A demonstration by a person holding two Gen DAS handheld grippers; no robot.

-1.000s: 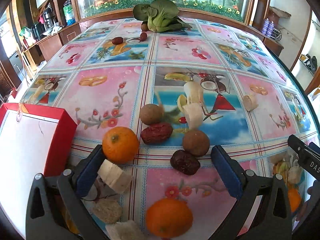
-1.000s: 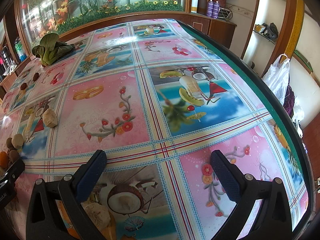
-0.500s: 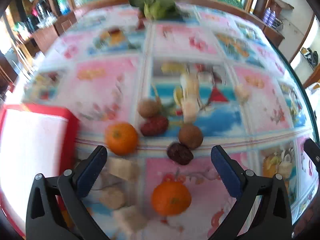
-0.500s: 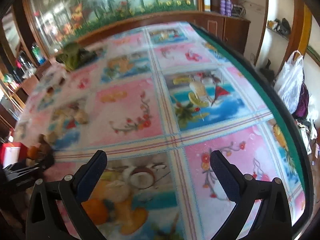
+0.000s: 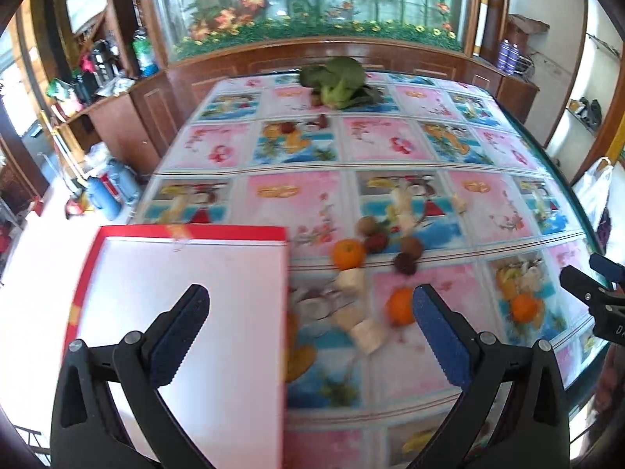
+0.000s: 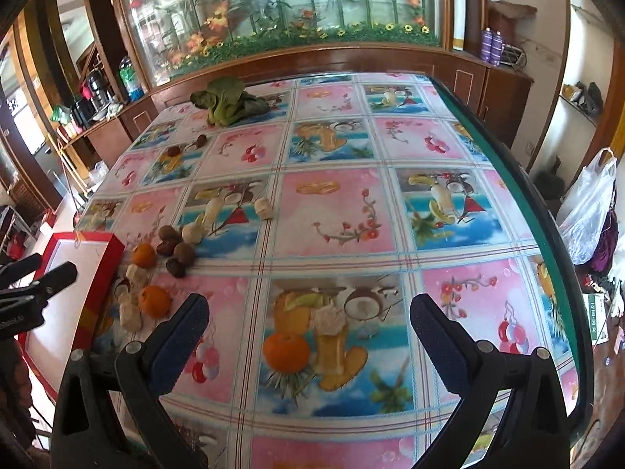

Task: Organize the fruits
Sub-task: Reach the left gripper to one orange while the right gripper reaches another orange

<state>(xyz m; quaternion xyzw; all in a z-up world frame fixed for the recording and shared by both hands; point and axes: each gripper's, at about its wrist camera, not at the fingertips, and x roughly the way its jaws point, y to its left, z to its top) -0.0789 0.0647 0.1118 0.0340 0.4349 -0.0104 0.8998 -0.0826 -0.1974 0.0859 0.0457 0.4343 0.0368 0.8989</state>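
Observation:
A cluster of fruit lies on the patterned tablecloth: two oranges (image 5: 347, 253) (image 5: 399, 305), brown kiwis (image 5: 411, 245), dark red dates (image 5: 377, 241) and pale banana chunks (image 5: 350, 279). The same cluster shows in the right wrist view, with an orange (image 6: 154, 301) nearest. A red box with a white inside (image 5: 187, 312) sits left of the fruit. My left gripper (image 5: 308, 336) is open and empty, raised above the box edge and the fruit. My right gripper (image 6: 308, 344) is open and empty, high over the table's near right part.
A green leafy vegetable (image 5: 338, 82) lies at the far end of the table, with small dark fruits (image 6: 200, 141) near it. More banana chunks (image 6: 263, 208) lie mid-table. The table's green edge (image 6: 547, 242) runs along the right; a wooden cabinet (image 5: 332, 54) stands behind.
Both grippers have risen and pulled back, so the fruit looks smaller and farther. The left view has shifted left over the red box. Both jaws stay open.

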